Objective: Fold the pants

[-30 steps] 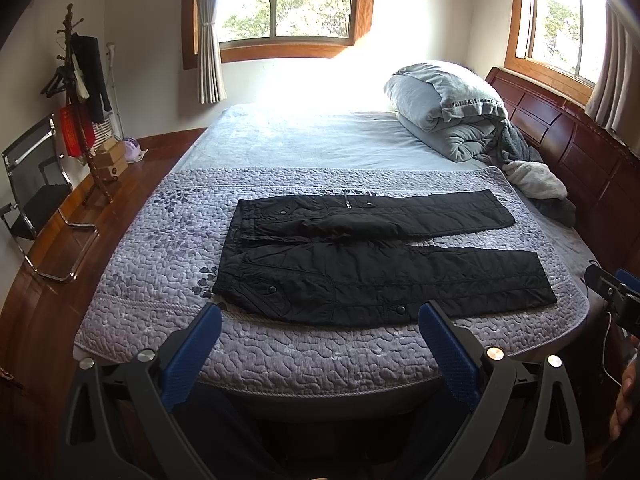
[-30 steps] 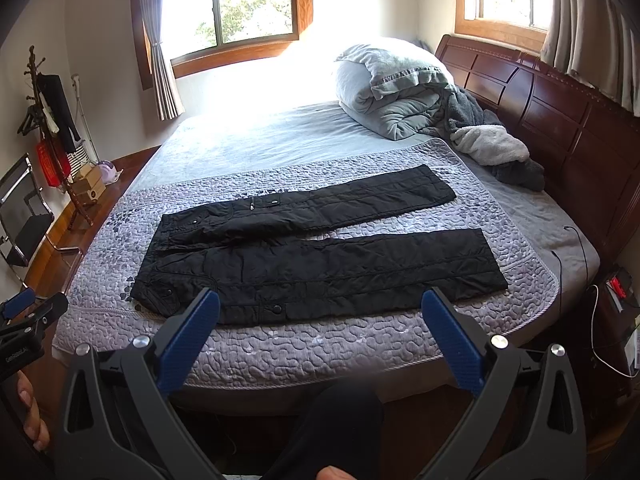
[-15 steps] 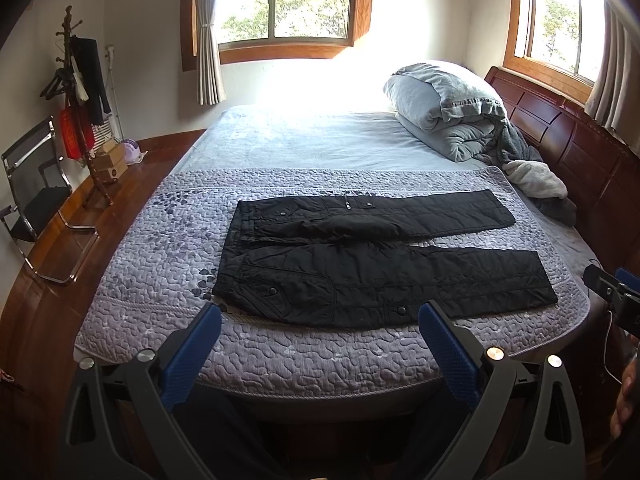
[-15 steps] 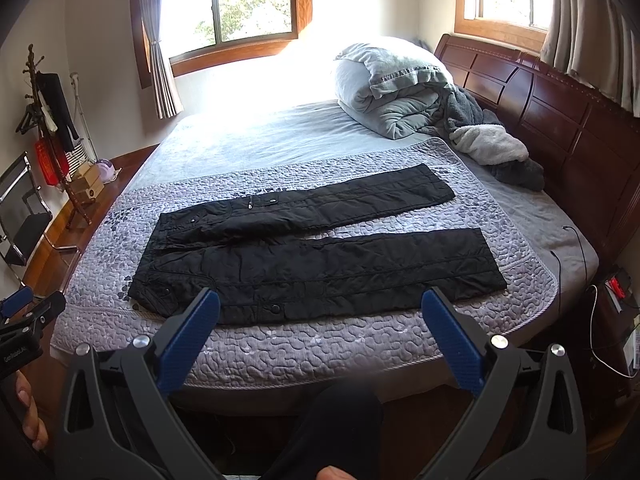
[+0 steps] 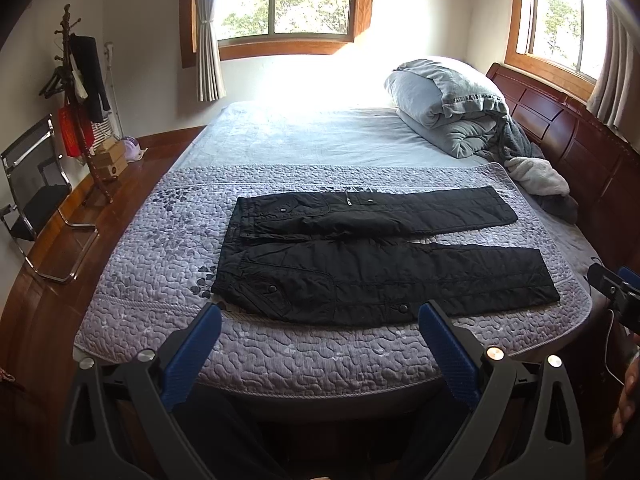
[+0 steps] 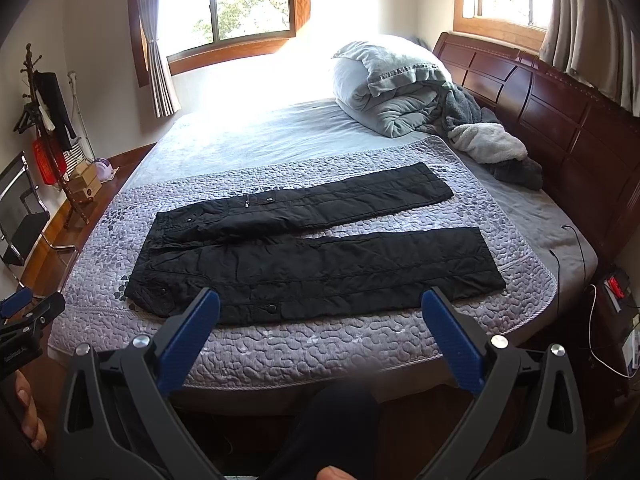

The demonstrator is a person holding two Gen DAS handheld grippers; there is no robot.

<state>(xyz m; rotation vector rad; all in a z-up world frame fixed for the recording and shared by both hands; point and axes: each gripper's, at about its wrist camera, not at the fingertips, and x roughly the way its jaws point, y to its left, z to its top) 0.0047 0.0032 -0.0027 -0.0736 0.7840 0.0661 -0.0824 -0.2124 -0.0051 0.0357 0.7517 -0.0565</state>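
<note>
A wide bed (image 5: 304, 136) fills the room, with a pale grey sheet over its far half and a purple quilted cover (image 5: 168, 248) with a pebble pattern spread across the near half. At the head end a folded grey duvet (image 5: 444, 100) lies against a dark wooden headboard (image 5: 568, 140), and a heap of grey and white fleece clothes (image 5: 536, 172) sits just beside it. Two wood-framed windows (image 5: 284, 0) let in strong sun, the one on the far wall with a tied curtain (image 5: 206, 36). On the left, on the wooden floor (image 5: 52, 280), stand a coat rack (image 5: 80, 92) hung with dark clothes, some small boxes (image 5: 110, 160) and a black metal-framed chair (image 5: 32, 184).
</note>
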